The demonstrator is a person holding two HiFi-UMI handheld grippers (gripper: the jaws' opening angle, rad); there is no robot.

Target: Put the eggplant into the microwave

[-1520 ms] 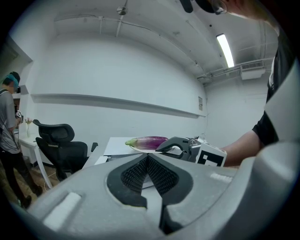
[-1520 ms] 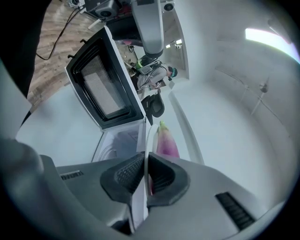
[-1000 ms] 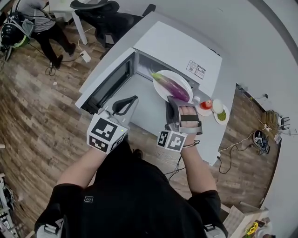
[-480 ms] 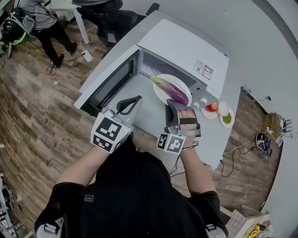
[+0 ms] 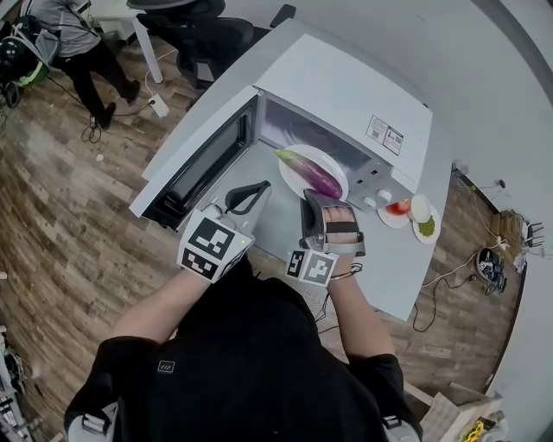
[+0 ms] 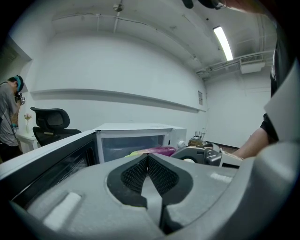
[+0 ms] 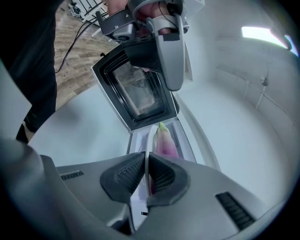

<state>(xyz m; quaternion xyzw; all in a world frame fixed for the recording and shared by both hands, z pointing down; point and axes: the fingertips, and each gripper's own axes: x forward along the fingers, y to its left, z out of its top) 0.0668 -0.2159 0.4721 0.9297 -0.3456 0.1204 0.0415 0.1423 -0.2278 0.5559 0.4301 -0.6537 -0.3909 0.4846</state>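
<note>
A purple eggplant point(image 5: 309, 173) with a green stem lies on a white plate point(image 5: 290, 179). My right gripper point(image 5: 316, 200) is shut on the plate's near rim and holds it level at the mouth of the white microwave point(image 5: 346, 86). The microwave door point(image 5: 194, 155) hangs wide open to the left. In the right gripper view the plate's rim point(image 7: 148, 140) runs edge-on between the pads, with the eggplant point(image 7: 165, 140) beyond. My left gripper point(image 5: 251, 193) is shut and empty, just left of the plate, by the door. From the left gripper view the eggplant point(image 6: 157, 150) shows before the cavity.
Two small dishes, one with a tomato point(image 5: 399, 207) and one with greens point(image 5: 427, 226), stand on the table right of the microwave. A person point(image 5: 73, 34) and an office chair point(image 5: 190, 17) are at the far left. Cables lie on the wooden floor.
Both grippers have sunk a little. The plate with the eggplant has come down with the right gripper, closer to the microwave's opening. Neither gripper's jaws changed.
</note>
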